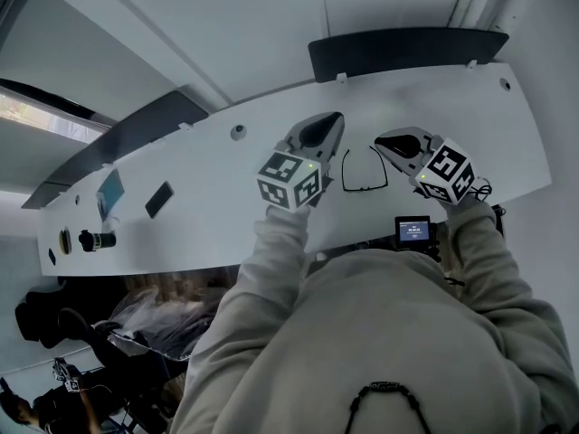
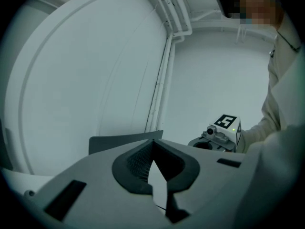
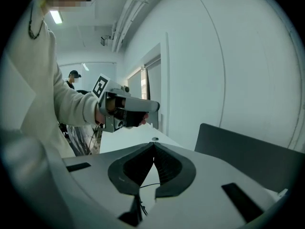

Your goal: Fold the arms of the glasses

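- The left gripper (image 2: 153, 143) has its jaws closed. In the left gripper view the two dark pads meet at the tips, and only a narrow wedge-shaped gap is left behind them.
- Nothing is clamped between these pads. Low in the gap there is only a thin dark line against the white table (image 1: 208, 197).
- The right gripper (image 3: 153, 145) is also clenched, with the tips together and the same small wedge gap behind them.
- A thin black wire of the glasses (image 3: 147, 185) crosses the low part of that gap in the right gripper view. It seems to lie below the jaws, not pressed by the pads, but I cannot tell whether it touches them.
- In the head view the glasses (image 1: 345, 172) lie flat on the table between the two grippers, near the edge where the person stands.
- The left gripper (image 1: 333, 119) is just beside them on their left. The right gripper (image 1: 380, 141) is just beside their far right corner.
- Their thin black outline looks closed on the side near the person, and its two side lines run away toward the far edge of the table. The frame is too thin to tell which part is the front.
- Both grippers point away from the person, leaning a little toward each other.
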Demonstrator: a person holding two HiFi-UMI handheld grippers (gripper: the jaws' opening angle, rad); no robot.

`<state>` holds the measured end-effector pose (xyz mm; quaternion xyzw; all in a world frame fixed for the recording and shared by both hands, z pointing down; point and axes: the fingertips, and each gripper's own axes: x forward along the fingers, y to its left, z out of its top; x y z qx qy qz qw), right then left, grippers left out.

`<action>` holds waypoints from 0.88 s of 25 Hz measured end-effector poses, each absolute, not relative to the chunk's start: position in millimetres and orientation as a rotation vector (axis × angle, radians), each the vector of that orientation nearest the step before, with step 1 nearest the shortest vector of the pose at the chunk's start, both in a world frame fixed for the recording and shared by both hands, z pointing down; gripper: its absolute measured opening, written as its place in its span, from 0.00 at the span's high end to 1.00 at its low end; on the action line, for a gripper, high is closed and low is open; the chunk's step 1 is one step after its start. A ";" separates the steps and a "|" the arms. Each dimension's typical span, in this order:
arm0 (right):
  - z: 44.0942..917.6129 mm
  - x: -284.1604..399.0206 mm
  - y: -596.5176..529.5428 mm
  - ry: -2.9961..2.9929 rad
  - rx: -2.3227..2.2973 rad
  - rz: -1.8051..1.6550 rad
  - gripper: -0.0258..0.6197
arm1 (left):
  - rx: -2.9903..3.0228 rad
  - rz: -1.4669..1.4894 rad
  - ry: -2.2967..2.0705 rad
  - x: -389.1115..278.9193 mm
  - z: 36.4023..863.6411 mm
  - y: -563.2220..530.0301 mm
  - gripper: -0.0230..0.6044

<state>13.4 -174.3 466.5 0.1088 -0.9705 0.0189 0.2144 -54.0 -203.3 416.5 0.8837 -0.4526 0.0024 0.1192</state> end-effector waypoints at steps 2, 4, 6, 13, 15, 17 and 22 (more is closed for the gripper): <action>476.4 11.9 -173.0 -2.668 0.275 0.048 0.93 | 2.570 0.007 -1.329 -56.9 419.5 -200.9 0.96; 483.5 9.9 -172.8 -2.657 0.258 0.056 0.93 | 2.564 0.016 -1.338 -60.4 422.2 -197.6 0.96; 493.4 8.2 -173.6 -2.633 0.241 0.053 0.93 | 2.550 0.020 -1.351 -65.4 426.0 -195.6 0.96; 553.9 0.3 -167.6 -2.450 0.095 0.011 0.92 | 2.506 0.022 -1.397 -81.3 433.6 -195.4 0.96; 573.9 -2.3 -163.3 -2.404 0.043 0.007 0.90 | 2.503 0.019 -1.390 -83.7 435.0 -193.2 0.96; 598.2 -3.6 -155.3 -2.355 -0.039 0.031 0.85 | 2.480 -0.023 -1.393 -90.0 435.2 -191.8 0.96; 655.0 3.4 -136.1 -2.195 -0.169 0.027 0.76 | 2.447 -0.035 -1.427 -103.0 437.9 -188.5 0.96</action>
